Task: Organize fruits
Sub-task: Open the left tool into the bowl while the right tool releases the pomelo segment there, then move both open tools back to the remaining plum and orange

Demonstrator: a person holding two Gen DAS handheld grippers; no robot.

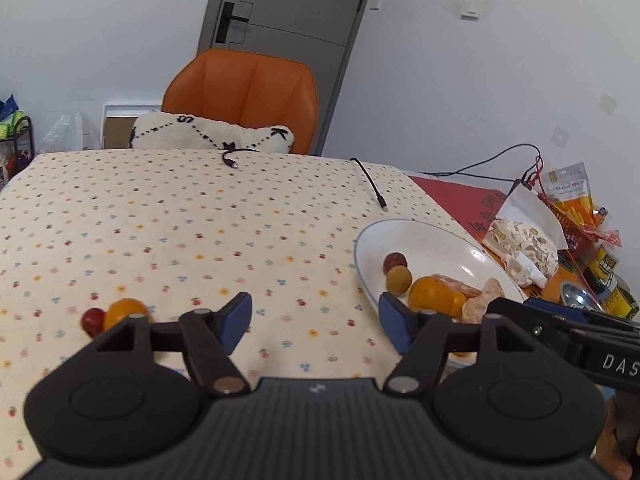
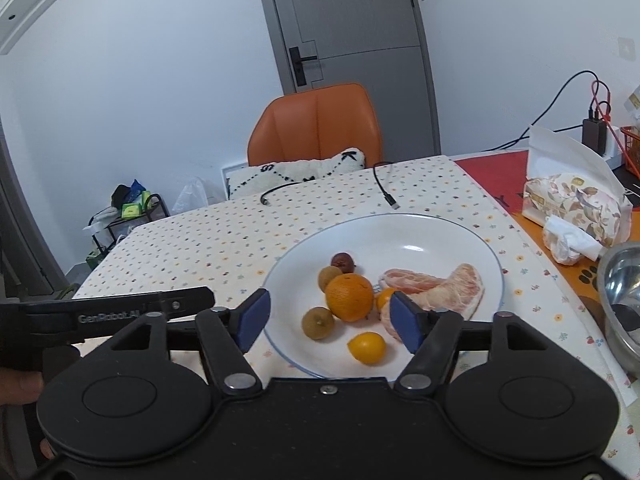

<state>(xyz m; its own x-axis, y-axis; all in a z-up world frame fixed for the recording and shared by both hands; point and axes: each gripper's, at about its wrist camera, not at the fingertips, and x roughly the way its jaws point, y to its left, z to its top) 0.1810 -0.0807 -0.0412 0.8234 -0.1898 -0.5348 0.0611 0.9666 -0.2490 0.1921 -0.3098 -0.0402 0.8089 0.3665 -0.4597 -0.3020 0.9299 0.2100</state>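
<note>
Your white plate (image 2: 448,232) holds one orange (image 2: 349,297), two kumquats (image 2: 367,347), two longans (image 2: 317,322), one red date (image 2: 343,262) and pomelo pieces (image 2: 460,286). Left of the plate, one kumquat (image 1: 125,311) and one date (image 1: 93,321) touch on the tablecloth (image 1: 180,220). Your left gripper (image 1: 316,320) and right gripper (image 2: 330,320) both gape wide, holding nothing.

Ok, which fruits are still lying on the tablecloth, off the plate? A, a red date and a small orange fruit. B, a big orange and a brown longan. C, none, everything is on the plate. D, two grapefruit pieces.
A: in the left wrist view a red date and a small orange fruit sit touching on the tablecloth, well left of the plate that holds the other fruit.
</note>
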